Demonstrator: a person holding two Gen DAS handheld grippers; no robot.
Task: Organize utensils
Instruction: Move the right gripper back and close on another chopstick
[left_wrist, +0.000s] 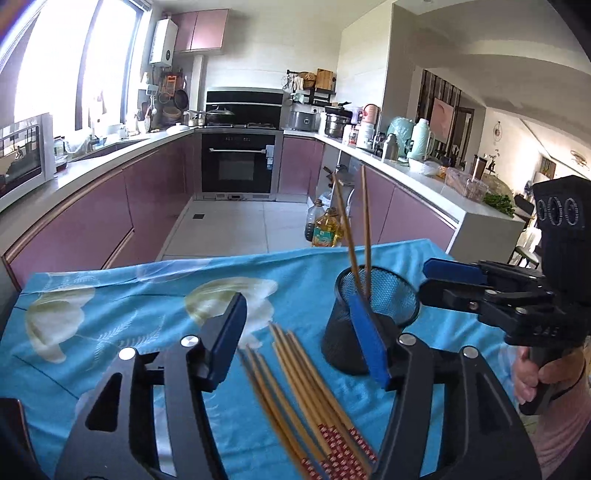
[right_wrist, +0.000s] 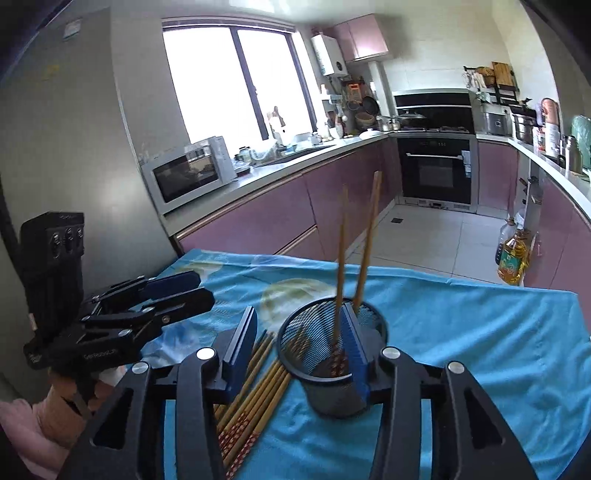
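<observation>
Loose bamboo chopsticks (left_wrist: 306, 398), black mesh cup (left_wrist: 369, 317)

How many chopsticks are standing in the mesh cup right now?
2. Both chopsticks stand upright in the black mesh cup on the blue cloth, leaning slightly apart. The rest lie loose beside the cup.

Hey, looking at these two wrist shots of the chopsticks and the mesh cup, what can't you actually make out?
- Loose chopsticks, left wrist view: patterned ends cut off by the bottom edge and left gripper, so no full count.
- Mesh cup, right wrist view: its near wall is hidden by a finger of the right gripper.
- Two standing chopsticks: blurred.
- Counter jars: labels too small.
</observation>
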